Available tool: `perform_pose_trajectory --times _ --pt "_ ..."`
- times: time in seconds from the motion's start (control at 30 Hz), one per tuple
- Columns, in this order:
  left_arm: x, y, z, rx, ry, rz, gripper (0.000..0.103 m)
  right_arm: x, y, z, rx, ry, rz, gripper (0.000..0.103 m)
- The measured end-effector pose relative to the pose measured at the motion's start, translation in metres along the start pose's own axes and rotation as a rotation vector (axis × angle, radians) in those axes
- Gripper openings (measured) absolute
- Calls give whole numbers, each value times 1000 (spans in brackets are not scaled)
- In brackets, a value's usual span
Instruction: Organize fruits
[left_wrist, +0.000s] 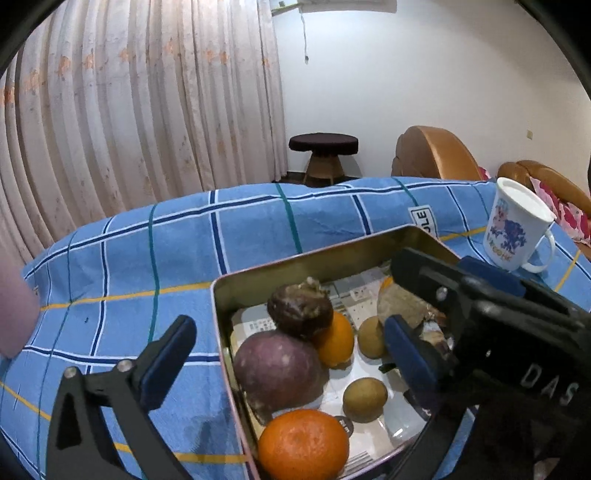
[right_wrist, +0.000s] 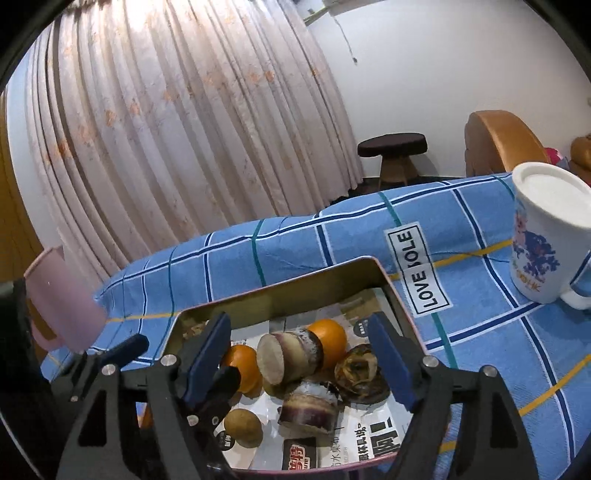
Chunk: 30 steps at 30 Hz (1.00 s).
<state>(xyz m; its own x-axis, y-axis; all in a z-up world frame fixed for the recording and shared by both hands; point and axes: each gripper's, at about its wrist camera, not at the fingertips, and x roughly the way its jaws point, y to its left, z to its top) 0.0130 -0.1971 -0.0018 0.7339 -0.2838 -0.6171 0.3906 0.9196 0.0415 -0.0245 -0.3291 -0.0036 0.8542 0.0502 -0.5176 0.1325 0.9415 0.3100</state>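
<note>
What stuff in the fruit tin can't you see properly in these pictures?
- Left wrist view: the right gripper covers the far right of the tin and the fruit there.
- Right wrist view: the left gripper hides the tin's left corner.
- Left wrist view: the pink cup is blurred and cut off by the edge.
- Both views: the white mug is tilted away, so its contents are unclear.

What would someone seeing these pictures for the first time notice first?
Probably the metal tin on the blue checked cloth, holding oranges, small brown fruits and purple pieces. Both grippers hang over it with jaws apart, the left and the right, gripping nothing. A white printed mug stands on the cloth to the right of the tin.
</note>
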Motion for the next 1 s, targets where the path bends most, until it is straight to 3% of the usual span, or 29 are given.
perform_pose_trajectory --times 0.17,0.5,0.63,1.0 --pt "-10 6 -1 -27 -33 12 103 -1 -8 1 28 3 -20 78" --pt "-35 19 -15 -72 -167 122 103 -29 -1 -3 -32 -174 -126 78" --pt "-42 23 -20 -83 -172 109 103 -45 5 -6 -60 -248 -172 78" --pt "-60 22 -31 -76 -213 115 103 -80 25 -27 -167 -333 -245 78"
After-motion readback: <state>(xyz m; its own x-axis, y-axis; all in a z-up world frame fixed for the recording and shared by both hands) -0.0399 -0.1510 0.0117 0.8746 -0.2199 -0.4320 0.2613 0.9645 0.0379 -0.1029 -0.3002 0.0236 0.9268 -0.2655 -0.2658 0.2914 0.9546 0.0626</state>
